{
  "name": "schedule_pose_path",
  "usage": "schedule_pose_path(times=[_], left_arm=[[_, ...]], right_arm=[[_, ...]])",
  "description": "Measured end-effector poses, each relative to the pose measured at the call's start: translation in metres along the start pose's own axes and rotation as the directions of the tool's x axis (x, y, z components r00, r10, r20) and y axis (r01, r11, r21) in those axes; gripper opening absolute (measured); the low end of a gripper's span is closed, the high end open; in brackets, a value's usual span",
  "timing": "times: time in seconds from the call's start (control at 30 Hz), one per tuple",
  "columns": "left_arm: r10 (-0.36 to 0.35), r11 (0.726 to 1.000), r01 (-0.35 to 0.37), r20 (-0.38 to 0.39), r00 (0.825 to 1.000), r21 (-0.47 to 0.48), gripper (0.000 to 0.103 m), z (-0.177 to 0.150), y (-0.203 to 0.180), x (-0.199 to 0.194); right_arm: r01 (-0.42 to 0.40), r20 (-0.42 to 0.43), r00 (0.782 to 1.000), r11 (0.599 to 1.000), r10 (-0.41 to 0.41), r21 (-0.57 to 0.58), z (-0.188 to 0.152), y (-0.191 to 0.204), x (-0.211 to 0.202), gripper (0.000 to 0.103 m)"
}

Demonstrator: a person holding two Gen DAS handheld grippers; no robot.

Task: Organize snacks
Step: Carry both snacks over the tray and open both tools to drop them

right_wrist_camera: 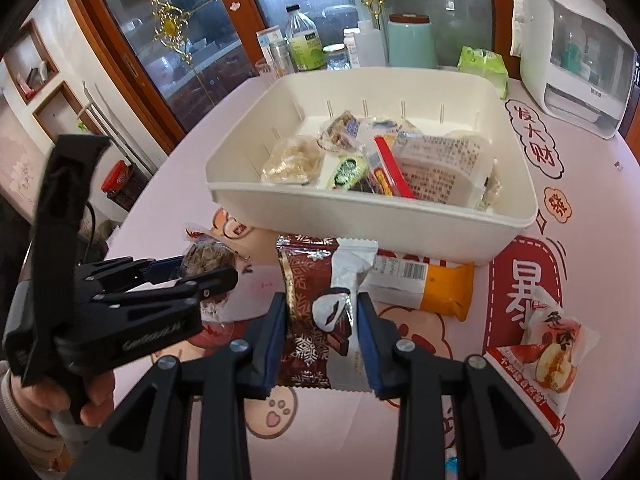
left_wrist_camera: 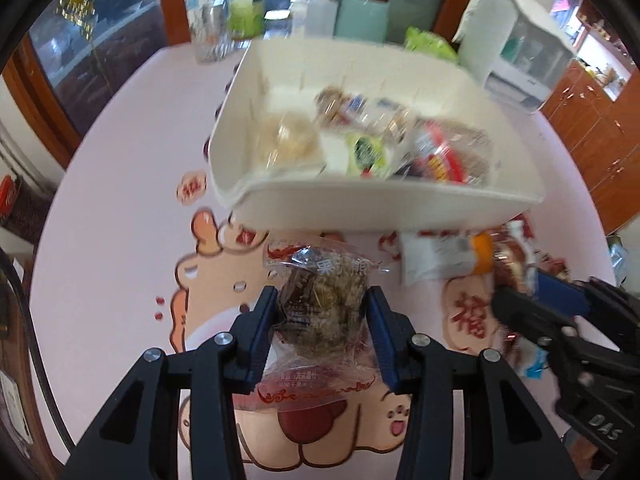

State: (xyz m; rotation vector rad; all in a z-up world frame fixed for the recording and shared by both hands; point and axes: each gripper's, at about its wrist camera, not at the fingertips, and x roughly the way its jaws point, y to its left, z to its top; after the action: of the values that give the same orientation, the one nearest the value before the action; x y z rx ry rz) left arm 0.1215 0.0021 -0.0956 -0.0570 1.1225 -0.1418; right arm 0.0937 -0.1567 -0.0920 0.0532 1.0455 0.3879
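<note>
My left hand-held gripper (left_wrist_camera: 322,320) squeezes a clear snack bag (left_wrist_camera: 320,300) above the pink table (left_wrist_camera: 120,200). The white bin (left_wrist_camera: 280,208) in front holds more snacks. My right hand-held gripper (left_wrist_camera: 516,300) is at the side.

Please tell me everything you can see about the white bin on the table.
The white bin is a wide, shallow, rectangular tub that looks like plastic, with rounded corners, a rolled rim and thin vertical slots along its inner walls. It has no lid and stands upright on the pink printed table cover. Several wrapped snacks lie inside, mostly toward its right half. An orange and white packet lies against its front wall. Neither gripper touches it.
</note>
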Motion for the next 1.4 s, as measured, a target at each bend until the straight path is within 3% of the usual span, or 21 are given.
schedule_pose_path(times=[0.37, 0.6, 0.77, 0.83, 1.03, 1.07, 1.1, 1.13, 1.17, 1.27, 1.4], left_arm=[[0.041, 0.99, -0.061, 0.151, 0.988, 0.13, 0.043, 0.081, -0.018, -0.045], [0.083, 0.985, -0.112, 0.211, 0.974, 0.133, 0.044, 0.14, -0.022, -0.052], [0.108, 0.982, -0.14, 0.233, 0.967, 0.128, 0.042, 0.172, -0.021, -0.047], [0.126, 0.978, -0.16, 0.236, 0.964, 0.133, 0.034, 0.183, -0.022, -0.042], [0.173, 0.969, -0.206, 0.226, 0.959, 0.134, 0.035, 0.204, -0.02, -0.014], [0.192, 0.967, -0.221, 0.208, 0.959, 0.126, 0.037, 0.207, -0.017, -0.006], [0.203, 0.967, -0.228, 0.193, 0.96, 0.116, 0.054, 0.208, -0.015, 0.0], [0.212, 0.967, -0.233, 0.181, 0.96, 0.104, 0.077, 0.208, -0.011, 0.004], [0.221, 0.968, -0.238, 0.171, 0.96, 0.084, 0.086, 0.207, -0.007, 0.009], [0.218, 0.971, -0.23, 0.158, 0.963, 0.069, 0.09, 0.2, 0.002, 0.017], [0.221, 0.971, -0.23, 0.12, 0.968, 0.068, 0.09, 0.187, 0.009, 0.026]], right_arm=[[-0.024, 0.086, 0.996, 0.999, 0.021, 0.032, 0.073, -0.003, -0.042, 0.034], [0.026, 0.173, 0.984, 0.999, -0.032, 0.04, 0.139, -0.009, -0.067, 0.034], [0.03, 0.189, 0.981, 0.996, -0.045, 0.083, 0.175, -0.022, -0.062, 0.034], [0.033, 0.179, 0.983, 0.995, -0.05, 0.094, 0.186, -0.027, -0.055, 0.034], [0.062, 0.114, 0.991, 0.991, -0.075, 0.115, 0.205, -0.039, -0.019, 0.034], [0.066, 0.101, 0.992, 0.991, -0.078, 0.115, 0.207, -0.04, -0.012, 0.035], [0.077, 0.081, 0.993, 0.991, -0.086, 0.112, 0.208, -0.04, -0.006, 0.035], [0.093, 0.054, 0.993, 0.989, -0.1, 0.111, 0.208, -0.041, 0.002, 0.036], [0.108, 0.028, 0.993, 0.988, -0.111, 0.109, 0.208, -0.041, 0.009, 0.037], [0.134, -0.027, 0.991, 0.987, -0.132, 0.089, 0.205, -0.041, 0.022, 0.046], [0.163, -0.028, 0.986, 0.985, -0.161, 0.061, 0.196, -0.04, 0.022, 0.056]])
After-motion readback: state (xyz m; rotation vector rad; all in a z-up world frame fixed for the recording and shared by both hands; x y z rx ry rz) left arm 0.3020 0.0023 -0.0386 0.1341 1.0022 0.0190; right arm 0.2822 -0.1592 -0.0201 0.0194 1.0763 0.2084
